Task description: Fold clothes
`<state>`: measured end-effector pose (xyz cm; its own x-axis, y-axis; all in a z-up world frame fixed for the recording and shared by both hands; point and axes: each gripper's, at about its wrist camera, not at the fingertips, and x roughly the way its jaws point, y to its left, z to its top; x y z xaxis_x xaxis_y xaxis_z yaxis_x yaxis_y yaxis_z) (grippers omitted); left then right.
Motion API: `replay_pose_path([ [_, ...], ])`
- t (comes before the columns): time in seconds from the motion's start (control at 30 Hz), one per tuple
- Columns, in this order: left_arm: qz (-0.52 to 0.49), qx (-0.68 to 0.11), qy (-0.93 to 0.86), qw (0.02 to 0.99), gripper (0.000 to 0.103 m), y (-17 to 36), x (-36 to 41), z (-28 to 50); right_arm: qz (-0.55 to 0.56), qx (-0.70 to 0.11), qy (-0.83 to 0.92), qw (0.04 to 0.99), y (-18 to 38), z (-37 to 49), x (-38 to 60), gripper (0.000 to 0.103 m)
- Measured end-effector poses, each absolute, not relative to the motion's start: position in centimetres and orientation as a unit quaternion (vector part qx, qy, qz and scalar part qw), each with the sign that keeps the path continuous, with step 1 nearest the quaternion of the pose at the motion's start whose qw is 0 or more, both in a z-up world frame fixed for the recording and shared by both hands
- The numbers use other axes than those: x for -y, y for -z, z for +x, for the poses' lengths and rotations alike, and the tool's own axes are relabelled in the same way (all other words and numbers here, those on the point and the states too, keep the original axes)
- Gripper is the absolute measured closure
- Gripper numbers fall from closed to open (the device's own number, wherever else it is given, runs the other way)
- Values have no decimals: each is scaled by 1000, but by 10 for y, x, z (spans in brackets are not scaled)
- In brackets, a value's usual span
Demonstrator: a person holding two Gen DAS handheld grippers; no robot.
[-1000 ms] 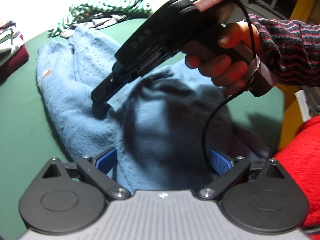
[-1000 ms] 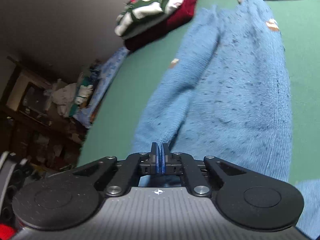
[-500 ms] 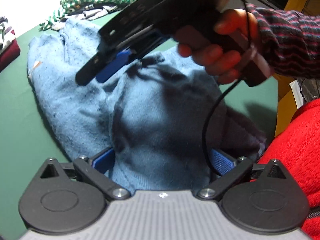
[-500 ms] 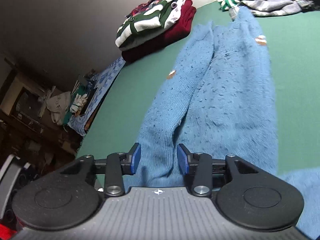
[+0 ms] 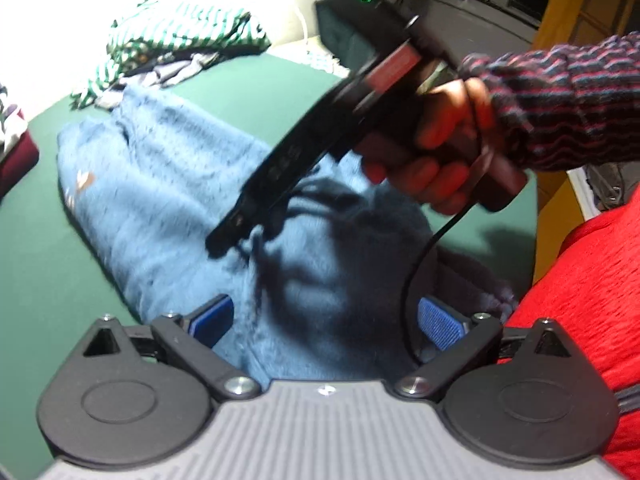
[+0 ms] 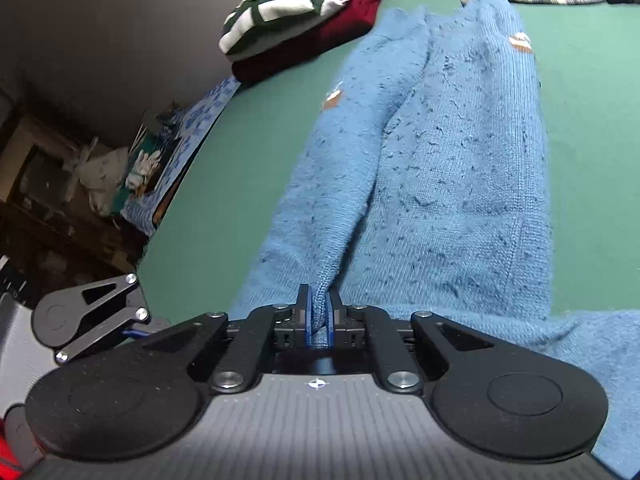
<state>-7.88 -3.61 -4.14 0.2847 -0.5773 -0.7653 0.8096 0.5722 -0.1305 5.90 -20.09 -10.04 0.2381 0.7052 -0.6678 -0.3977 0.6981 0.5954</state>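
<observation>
So the blue sweater (image 6: pixel 452 184) is lying stretched out along the green table (image 6: pixel 248 168), with one long fold of it running up toward the far end. The right gripper (image 6: pixel 318 316) has its jaws pressed together on a ridge of that knit at the sweater's near end, so it's got a proper pinch of fabric. The left gripper (image 5: pixel 328 320) sits low over the same near end of the sweater with its jaws spread wide, one blue pad on each side of the cloth, not gripping anything.

My read: this is the grab-the-hem stage of a fold, one corner secured and the other not yet. The next move looks like closing the left gripper on its own bit of hem, then lifting both together and carrying that edge over toward the sweater's far end. It'll need an even lift, since the knit looks floppy and would sag if one side leads.

Around it: beyond the sweater's far end there's a green striped garment (image 5: pixel 180 28) in a heap, and off to the sweater's left a folded stack (image 6: pixel 304 20) of dark red and green-white clothes.
</observation>
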Motion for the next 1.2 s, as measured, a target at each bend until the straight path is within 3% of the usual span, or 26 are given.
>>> replay_pose_path([
  [0.13, 142, -412, 438, 786, 2, 46, 34, -70, 117, -494, -357, 784, 85, 69, 201, 78],
  [0.23, 144, -433, 441, 773, 3, 59, 40, -67, 113, -434, -324, 833, 65, 87, 212, 74],
  [0.37, 178, -442, 429, 767, 1, 74, 48, -75, 108, -403, -336, 844, 68, 124, 193, 74],
  [0.53, 166, -441, 421, 775, 2, 74, 39, -79, 75, -422, -330, 841, 97, 166, 156, 76],
  [0.67, 153, -432, 416, 786, 2, 73, 31, -80, 58, -399, -281, 871, 106, 197, 156, 103],
  [0.87, 150, -423, 414, 792, 2, 71, 24, -79, 39, -363, -242, 899, 110, 214, 156, 103],
  [1.0, 149, -421, 414, 793, 2, 73, 25, -75, 82, -360, -213, 905, 107, 216, 159, 103],
  [1.03, 149, -420, 413, 794, 2, 72, 25, -74, 93, -349, -214, 908, 104, 214, 160, 94],
  [1.2, 150, -420, 412, 794, 1, 72, 28, -71, 71, -363, -240, 898, 106, 229, 135, 89],
])
